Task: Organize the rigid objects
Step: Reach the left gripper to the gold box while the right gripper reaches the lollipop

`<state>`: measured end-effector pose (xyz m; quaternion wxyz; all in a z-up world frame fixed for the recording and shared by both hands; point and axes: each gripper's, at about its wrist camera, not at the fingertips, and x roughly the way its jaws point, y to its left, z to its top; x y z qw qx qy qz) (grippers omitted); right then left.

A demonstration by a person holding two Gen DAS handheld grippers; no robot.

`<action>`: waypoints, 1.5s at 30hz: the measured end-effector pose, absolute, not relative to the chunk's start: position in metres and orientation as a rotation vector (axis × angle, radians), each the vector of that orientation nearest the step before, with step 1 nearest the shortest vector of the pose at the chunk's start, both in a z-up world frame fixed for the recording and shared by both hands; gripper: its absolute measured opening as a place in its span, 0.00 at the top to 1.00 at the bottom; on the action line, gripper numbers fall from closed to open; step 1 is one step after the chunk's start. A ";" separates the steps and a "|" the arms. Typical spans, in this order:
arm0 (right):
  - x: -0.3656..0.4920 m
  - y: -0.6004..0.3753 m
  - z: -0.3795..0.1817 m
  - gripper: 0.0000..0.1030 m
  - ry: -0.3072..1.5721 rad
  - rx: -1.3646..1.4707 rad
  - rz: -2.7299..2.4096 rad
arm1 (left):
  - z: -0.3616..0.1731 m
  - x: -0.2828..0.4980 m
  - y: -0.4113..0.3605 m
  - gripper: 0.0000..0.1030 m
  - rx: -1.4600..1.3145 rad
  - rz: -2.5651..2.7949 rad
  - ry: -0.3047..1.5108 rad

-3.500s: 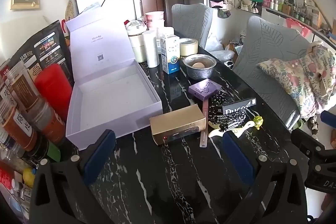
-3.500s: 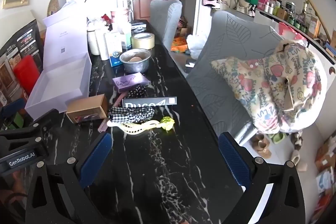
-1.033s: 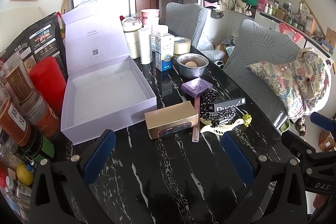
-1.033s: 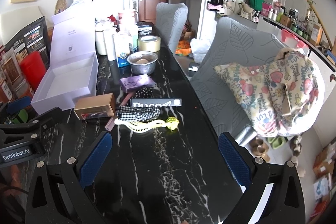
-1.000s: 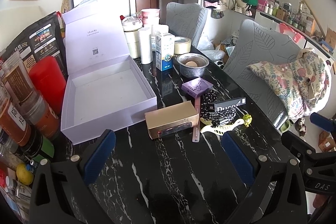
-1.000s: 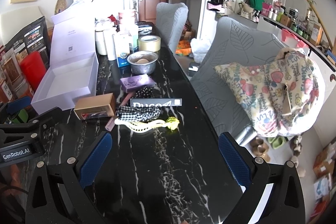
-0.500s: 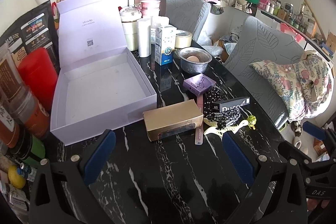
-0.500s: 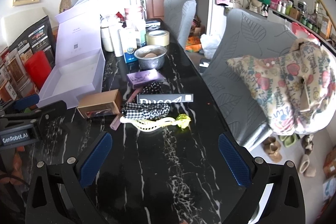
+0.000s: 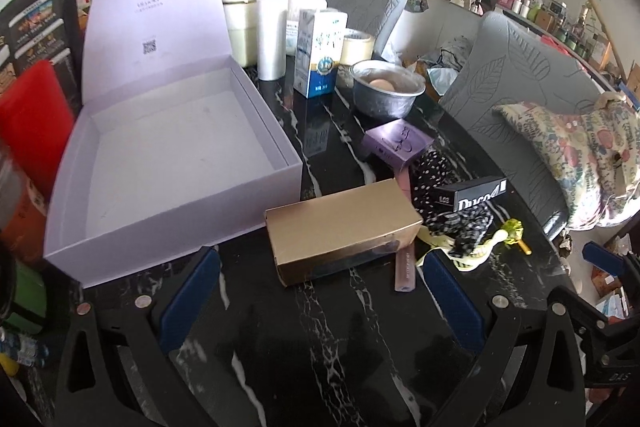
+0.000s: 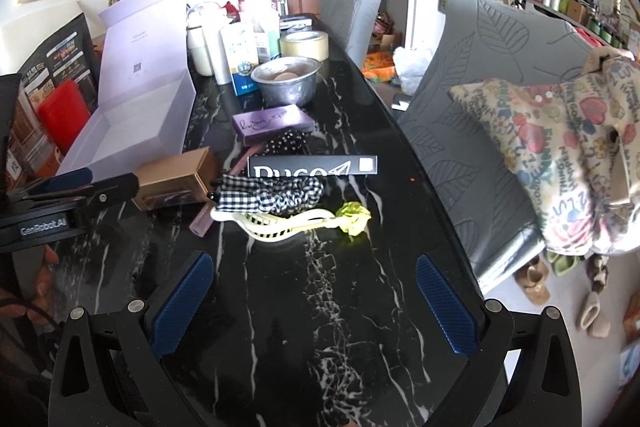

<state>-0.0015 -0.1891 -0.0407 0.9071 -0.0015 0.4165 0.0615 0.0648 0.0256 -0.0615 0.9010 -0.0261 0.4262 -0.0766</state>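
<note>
Both tongs stand wide open and hold nothing. The left tongs (image 9: 320, 291) hang above the black marble tabletop (image 9: 320, 355), aimed at the gold box (image 9: 340, 235), which lies just in front of the open lilac box (image 9: 168, 155), near its front right corner. The right tongs (image 10: 316, 291) hover farther back, facing the hair clip (image 10: 276, 223), the checked scrunchie (image 10: 276, 197) and the black box (image 10: 312, 166) behind them.

The gold box looks like thin card: stiff, probably light, with a glossy skin that may slip under the pads. Its length appears wider than the open jaws would comfortably span, so the better hold is across the short width, near the middle, squeezing gently so the walls do not buckle. The purple box (image 9: 396, 143), farther off beside the metal bowl (image 9: 387, 93), is flat and should be taken by its long edges. The black box is slim and rigid; the scrunchie leans against it. The lilac box is empty.
</note>
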 end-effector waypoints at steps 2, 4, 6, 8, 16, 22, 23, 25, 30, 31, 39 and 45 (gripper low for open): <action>0.001 -0.190 -0.044 0.00 0.866 -0.006 0.127 | -0.067 0.070 0.025 0.00 -0.055 -0.162 0.897; 0.003 -0.190 -0.046 0.00 0.870 -0.010 0.126 | -0.075 0.076 0.023 0.00 -0.060 -0.164 0.922; 0.005 -0.191 -0.048 0.00 0.873 -0.011 0.123 | -0.081 0.079 0.022 0.00 -0.073 -0.164 0.942; 0.007 -0.193 -0.049 0.00 0.875 -0.007 0.122 | -0.083 0.080 0.020 0.00 -0.089 -0.177 0.948; 0.009 -0.202 -0.054 0.00 0.890 0.013 0.104 | -0.082 0.067 -0.001 0.00 -0.041 -0.223 0.942; 0.009 -0.209 -0.055 0.00 0.891 0.032 0.097 | -0.076 0.058 -0.012 0.00 -0.032 -0.278 0.928; 0.008 -0.210 -0.055 0.00 0.891 0.033 0.096 | -0.075 0.057 -0.014 0.00 -0.036 -0.288 0.927; 0.007 -0.211 -0.054 0.00 0.888 0.036 0.095 | -0.074 0.053 -0.017 0.00 -0.037 -0.307 0.922; 0.005 -0.214 -0.054 0.00 0.887 0.043 0.092 | -0.066 0.042 -0.022 0.00 0.009 -0.312 0.886; 0.005 -0.215 -0.054 0.00 0.888 0.042 0.093 | -0.064 0.040 -0.020 0.00 0.018 -0.294 0.871; 0.008 -0.210 -0.057 0.00 0.888 0.036 0.117 | -0.061 0.067 0.010 0.00 -0.020 -0.248 0.839; 0.012 -0.203 -0.060 0.00 0.891 0.025 0.139 | -0.076 0.091 0.013 0.00 -0.050 -0.298 0.890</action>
